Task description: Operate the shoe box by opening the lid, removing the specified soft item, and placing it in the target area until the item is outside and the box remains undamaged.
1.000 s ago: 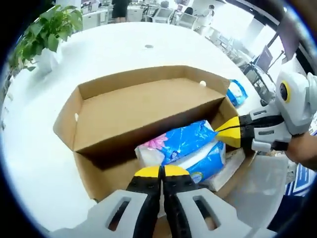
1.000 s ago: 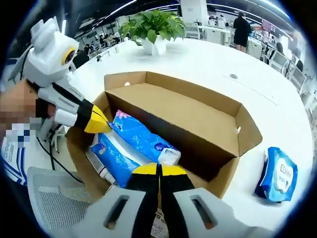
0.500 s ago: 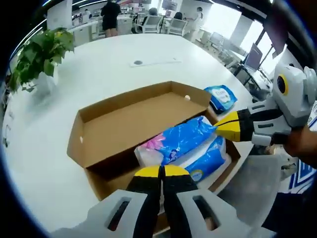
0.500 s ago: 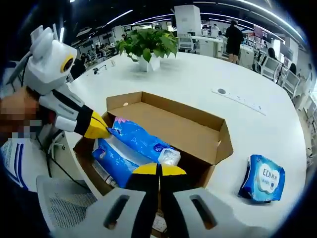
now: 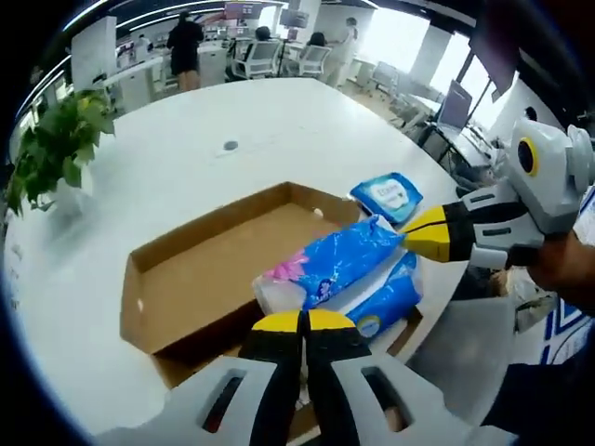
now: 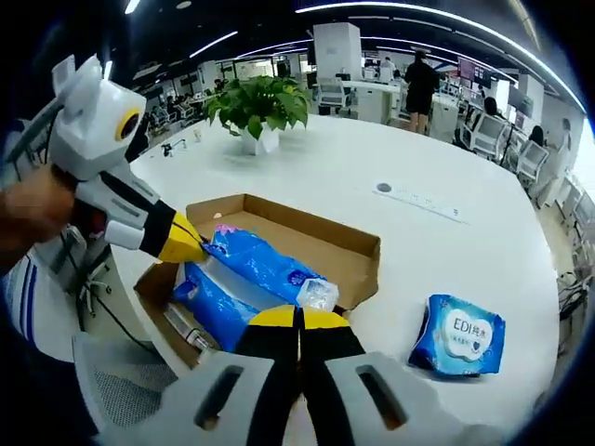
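Gripping from both ends, the two grippers hold a blue tissue pack [image 5: 342, 263] up above the open cardboard shoe box [image 5: 200, 279]. In the left gripper view, the left gripper [image 5: 303, 322] has its yellow-tipped jaws pressed together with no gap showing, at the pack's near end, where white tissue and a pink flower print show. The right gripper [image 5: 416, 233] comes in from the right, its yellow tip pinched on the pack's far corner. A second blue pack [image 5: 386, 297] lies just under the lifted one, still in the box.

The right gripper view gives the reverse angle: the right gripper [image 6: 297, 318] is closed tight against the clear end of the tissue pack [image 6: 263, 264], and the left gripper [image 6: 191, 245] enters from the left, clamped on the opposite corner. This view shows the potted plant [image 6: 257, 104] clearly on the white table [image 6: 372, 149]; in the left gripper view the plant sits half lost at the dark edge. A wet wipes pack [image 6: 458, 334] lies on the table apart from the box; in the left gripper view it sits just beyond the box's far corner.

How much pack material sits between either pair of jaws is hidden by the tips themselves. The box's near wall is cut off behind the grippers, and the lower contents are hard to make out.
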